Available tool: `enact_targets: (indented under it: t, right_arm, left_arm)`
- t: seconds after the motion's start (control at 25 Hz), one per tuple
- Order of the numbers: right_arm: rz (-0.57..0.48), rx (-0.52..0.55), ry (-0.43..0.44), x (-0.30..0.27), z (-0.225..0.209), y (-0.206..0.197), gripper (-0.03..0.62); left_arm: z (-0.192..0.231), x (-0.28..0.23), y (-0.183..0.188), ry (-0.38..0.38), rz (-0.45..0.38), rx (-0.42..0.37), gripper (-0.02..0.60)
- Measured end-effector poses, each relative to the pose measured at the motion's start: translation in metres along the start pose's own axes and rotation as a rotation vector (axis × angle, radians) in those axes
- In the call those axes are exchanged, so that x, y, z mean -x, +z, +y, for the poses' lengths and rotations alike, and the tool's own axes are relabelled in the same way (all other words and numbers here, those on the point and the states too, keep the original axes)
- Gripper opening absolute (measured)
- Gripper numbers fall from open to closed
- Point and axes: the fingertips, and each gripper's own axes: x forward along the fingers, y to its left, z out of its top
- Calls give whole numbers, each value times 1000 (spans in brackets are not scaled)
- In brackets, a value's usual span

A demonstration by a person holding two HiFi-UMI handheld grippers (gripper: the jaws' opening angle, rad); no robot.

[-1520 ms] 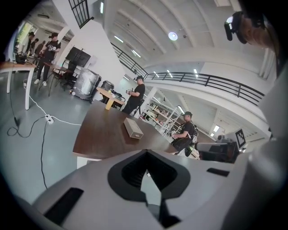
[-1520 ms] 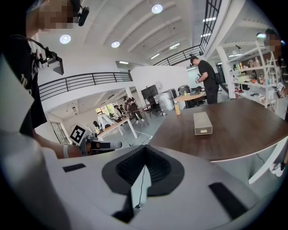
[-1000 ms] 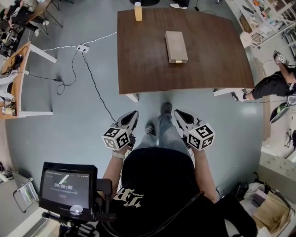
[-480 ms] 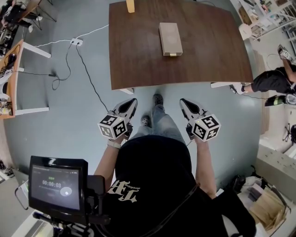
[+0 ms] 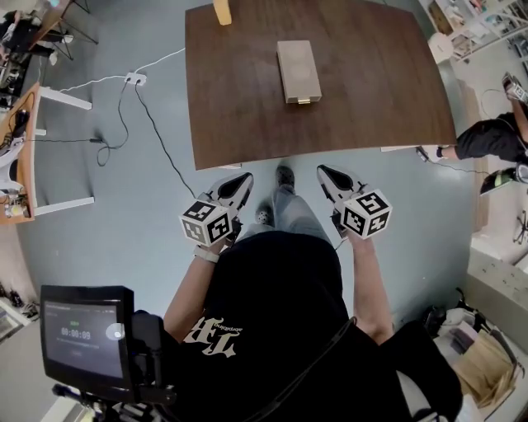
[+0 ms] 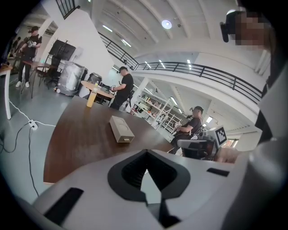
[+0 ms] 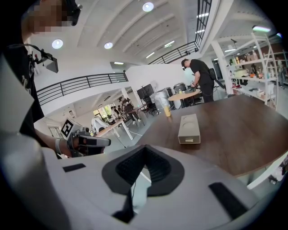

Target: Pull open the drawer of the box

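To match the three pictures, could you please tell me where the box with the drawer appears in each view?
Head view: the box lies top centre, on the brown table.
Left gripper view: the box is left of centre, mid-height.
Right gripper view: the box is right of centre, mid-height.
Shared landmark: the yellow bottle stands at the table's far edge, beyond the box.

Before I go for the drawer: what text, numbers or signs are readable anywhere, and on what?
"00:00:09", as far as it can be read, on the monitor screen.
Shirt print: stylised letters, unreadable.
Left marker cube and right marker cube: square patterns, no words.
Box: no label legible.
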Motion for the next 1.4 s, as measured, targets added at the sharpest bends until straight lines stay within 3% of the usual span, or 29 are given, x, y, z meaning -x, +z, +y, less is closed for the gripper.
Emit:
enact_targets:
  t: [0.24, 0.76, 1.4]
  right_arm:
    - [4, 24, 30, -16, -17, 16, -14]
    - [77, 43, 83, -63, -39, 46, -14]
    - [117, 17, 105, -86, -75, 36, -14]
  left_arm:
    - [-4, -20, 18, -11, 13, -35, 5]
    - [27, -44, 53, 30, 4, 9, 5]
    - [27, -69, 57, 60, 22, 6, 5]
